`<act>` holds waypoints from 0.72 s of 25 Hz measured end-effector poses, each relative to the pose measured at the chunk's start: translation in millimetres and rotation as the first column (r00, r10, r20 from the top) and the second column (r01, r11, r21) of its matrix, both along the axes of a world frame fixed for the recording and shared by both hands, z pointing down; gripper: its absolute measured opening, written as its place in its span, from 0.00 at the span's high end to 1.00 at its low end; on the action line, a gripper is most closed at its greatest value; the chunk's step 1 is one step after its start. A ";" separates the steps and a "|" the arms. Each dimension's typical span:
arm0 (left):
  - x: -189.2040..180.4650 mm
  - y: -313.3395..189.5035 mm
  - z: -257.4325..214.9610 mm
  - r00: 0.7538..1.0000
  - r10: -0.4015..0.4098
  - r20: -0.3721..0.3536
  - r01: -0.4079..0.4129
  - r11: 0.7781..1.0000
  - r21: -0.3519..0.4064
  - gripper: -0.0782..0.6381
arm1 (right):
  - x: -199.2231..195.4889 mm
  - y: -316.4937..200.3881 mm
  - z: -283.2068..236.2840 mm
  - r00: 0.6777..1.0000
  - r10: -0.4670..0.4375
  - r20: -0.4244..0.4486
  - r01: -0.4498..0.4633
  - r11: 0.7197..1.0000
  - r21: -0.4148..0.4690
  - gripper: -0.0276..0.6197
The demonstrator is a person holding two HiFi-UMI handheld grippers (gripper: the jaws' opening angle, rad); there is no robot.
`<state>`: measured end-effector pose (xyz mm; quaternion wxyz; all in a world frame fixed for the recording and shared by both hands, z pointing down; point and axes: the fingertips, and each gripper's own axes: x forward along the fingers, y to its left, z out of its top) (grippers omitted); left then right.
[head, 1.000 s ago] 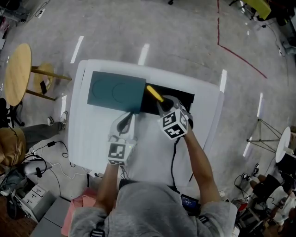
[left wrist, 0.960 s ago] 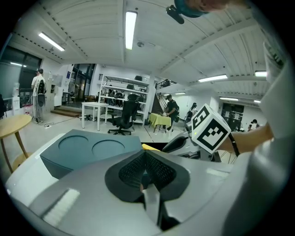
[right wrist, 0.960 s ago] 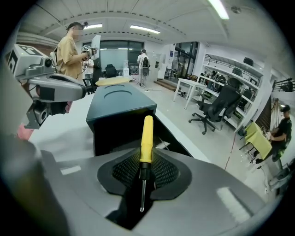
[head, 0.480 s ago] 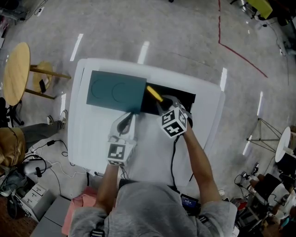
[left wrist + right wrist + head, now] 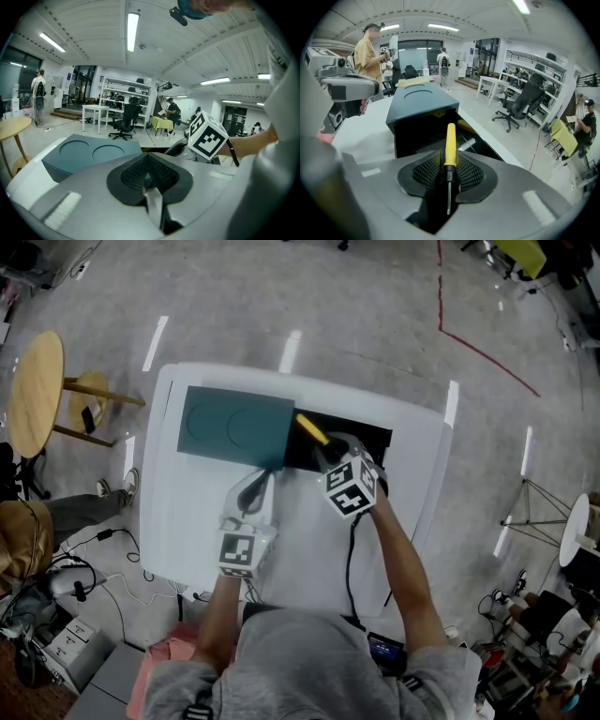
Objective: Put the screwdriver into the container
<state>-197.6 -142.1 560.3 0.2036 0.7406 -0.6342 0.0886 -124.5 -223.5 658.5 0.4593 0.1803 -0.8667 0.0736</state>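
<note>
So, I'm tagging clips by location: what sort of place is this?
Probably an open-plan lab or workshop: metal shelving, office chairs and long strip ceiling lights.

Leaving the right part of the container [image 5: 375, 442] open from above, with the teal lid [image 5: 234, 427] covering its left part and a yellow thing [image 5: 465, 125] and a pale rod [image 5: 468, 144] lying inside. Crowding the opening's near edge with the right gripper [image 5: 330, 452], jaws opening, the screwdriver [image 5: 313, 429] between them. Keeping bare bench [image 5: 412, 465] at right, the left gripper [image 5: 254, 486] sitting just beside the lid's near edge.
</note>
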 end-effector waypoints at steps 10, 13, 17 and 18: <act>11.1 17.0 -37.7 0.999 0.014 0.030 -0.016 0.998 0.066 0.87 | 13.7 7.6 -59.9 0.991 0.083 0.107 -0.089 0.995 0.054 0.74; 17.3 24.9 -52.6 0.999 0.023 0.036 -0.026 0.995 0.094 0.88 | 21.1 13.7 -81.2 0.981 0.120 0.150 -0.131 0.989 0.068 0.74; 22.9 37.1 -73.3 0.999 0.028 0.044 -0.033 0.990 0.136 0.88 | 31.7 24.8 -109.9 0.966 0.163 0.202 -0.184 0.979 0.091 0.74; 24.5 40.9 -78.7 0.999 0.028 0.046 -0.035 0.989 0.146 0.88 | 34.7 28.8 -117.8 0.961 0.173 0.217 -0.197 0.976 0.094 0.74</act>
